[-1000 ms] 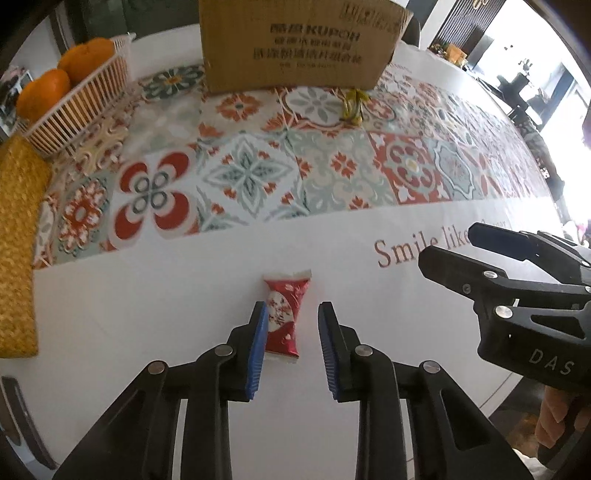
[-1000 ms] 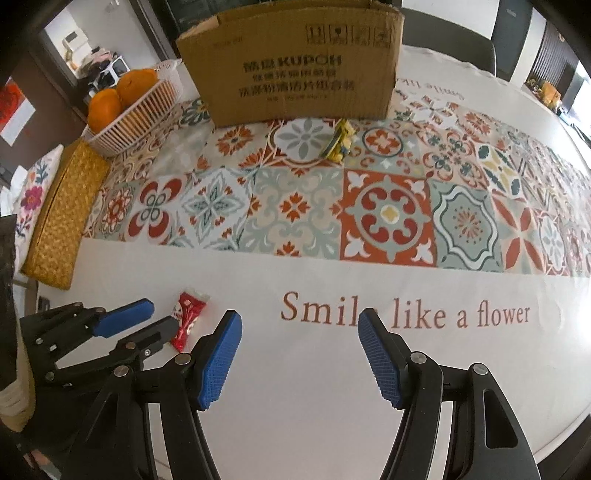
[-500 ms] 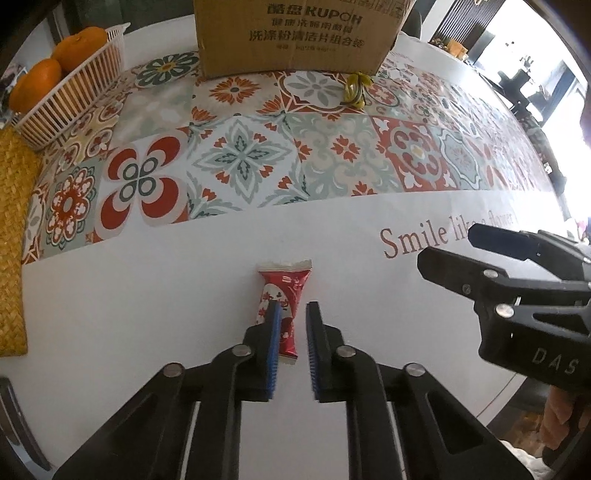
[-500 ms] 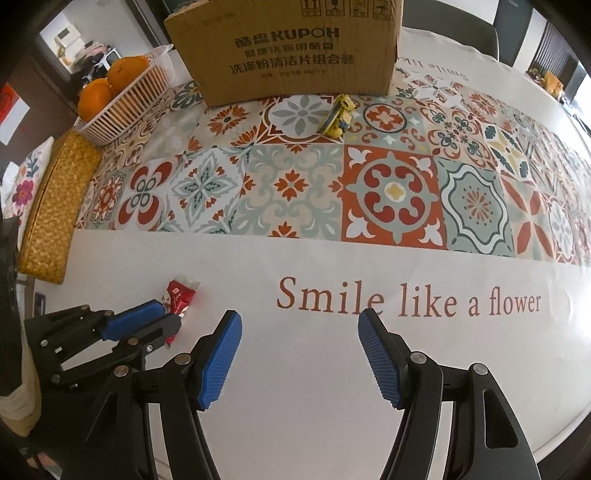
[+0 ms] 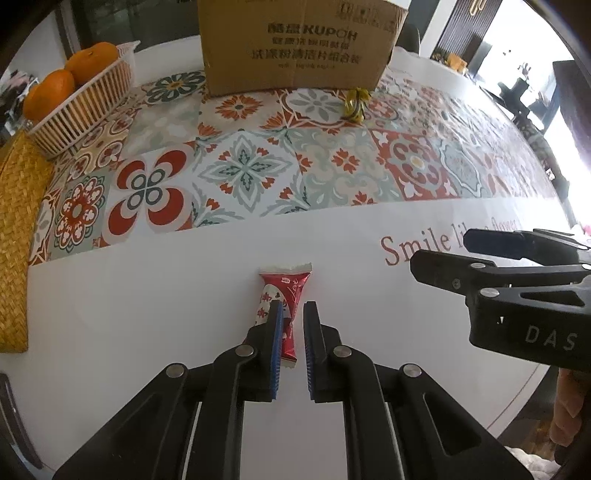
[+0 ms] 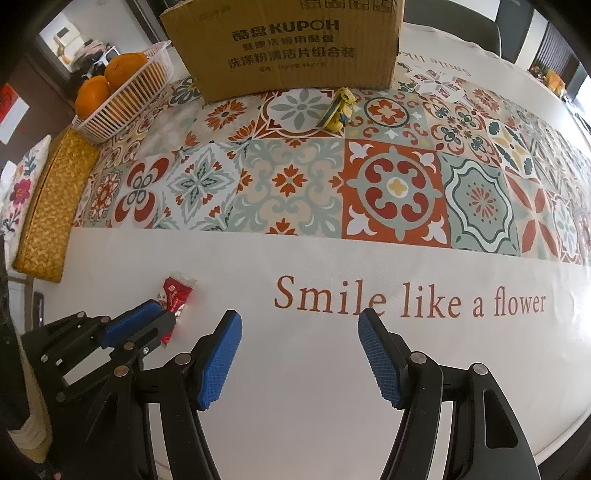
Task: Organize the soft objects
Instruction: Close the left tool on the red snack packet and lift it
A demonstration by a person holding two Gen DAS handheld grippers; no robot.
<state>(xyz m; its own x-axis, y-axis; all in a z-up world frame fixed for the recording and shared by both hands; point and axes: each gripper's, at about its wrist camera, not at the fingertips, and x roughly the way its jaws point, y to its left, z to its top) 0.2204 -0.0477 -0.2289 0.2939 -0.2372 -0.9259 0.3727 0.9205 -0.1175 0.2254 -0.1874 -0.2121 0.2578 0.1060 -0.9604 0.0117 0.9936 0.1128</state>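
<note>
Straddling the red candy packet [image 5: 286, 306], left gripper [image 5: 292, 314] narrowed, grip seemingly incomplete; right gripper [image 6: 300, 325] wide, empty.

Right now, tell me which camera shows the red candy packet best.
Left wrist view: the red candy packet lies centred, print readable. Right wrist view shows only its top end, off left behind the left hand-held gripper.

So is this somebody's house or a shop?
Probably a house, at a dining table: a flowery tablecloth, a basket of oranges, and a chair behind the cardboard box.
</note>
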